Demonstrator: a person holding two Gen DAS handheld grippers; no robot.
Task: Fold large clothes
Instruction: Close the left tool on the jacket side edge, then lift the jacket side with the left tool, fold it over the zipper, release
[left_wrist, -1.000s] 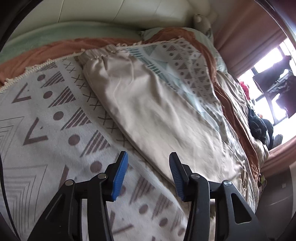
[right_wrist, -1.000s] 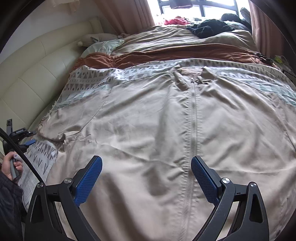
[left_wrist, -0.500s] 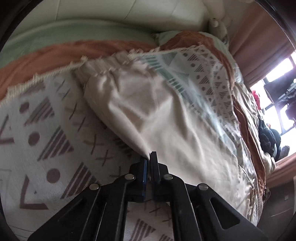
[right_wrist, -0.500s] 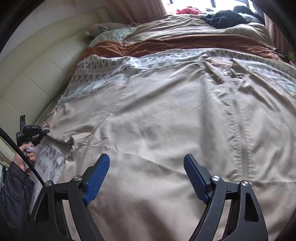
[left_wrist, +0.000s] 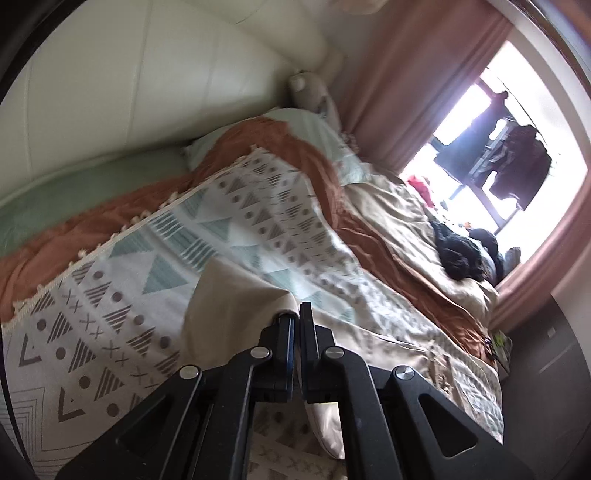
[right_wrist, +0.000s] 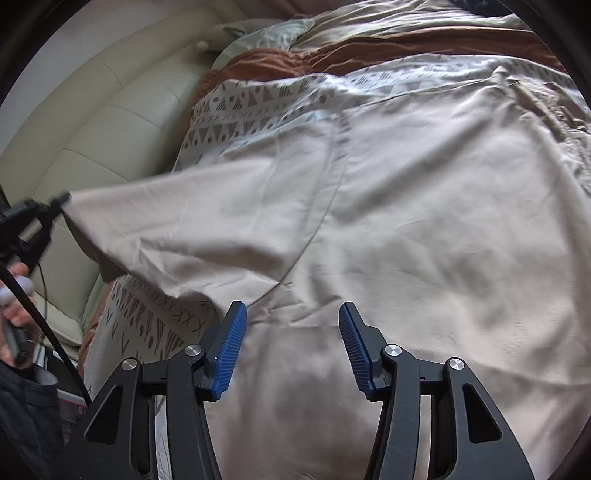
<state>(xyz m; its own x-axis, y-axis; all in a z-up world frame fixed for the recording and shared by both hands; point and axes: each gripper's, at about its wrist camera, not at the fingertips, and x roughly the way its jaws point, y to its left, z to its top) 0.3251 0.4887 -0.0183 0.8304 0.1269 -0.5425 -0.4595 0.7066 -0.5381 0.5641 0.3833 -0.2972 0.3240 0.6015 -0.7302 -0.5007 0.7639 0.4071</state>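
The large beige cotton jacket (right_wrist: 406, 229) lay spread front-up across the bed, on top of a white woven blanket with grey and teal geometric patterns (left_wrist: 110, 325). Its zip ran along the far right edge of the right wrist view.

The left claw (left_wrist: 297, 325) was pinched tight on the end of the jacket's sleeve (left_wrist: 236, 306), with the beige cloth bunched over and to the left of its black jaws. In the right wrist view the same claw (right_wrist: 61, 201) appeared at the left edge, held in a person's hand (right_wrist: 16, 295), and the sleeve (right_wrist: 177, 229) hung stretched from it, lifted clear of the patterned blanket, which showed beneath.

The right claw (right_wrist: 291, 347) hovered over the jacket near the seam where the sleeve joined the body. Its blue ribbed pads (right_wrist: 229, 350) stood at a middling gap; the jaws had just been closing, and only the flat cloth below showed between them, not gripped.

Beyond the blanket lay a rust-brown throw (left_wrist: 295, 147), a pale green pillow (left_wrist: 314, 125) and a cream padded headboard (left_wrist: 129, 74). Pink curtains (left_wrist: 406, 92) framed a bright window (left_wrist: 498, 140), and dark clothes (left_wrist: 461, 254) sat heaped at the bed's far end.
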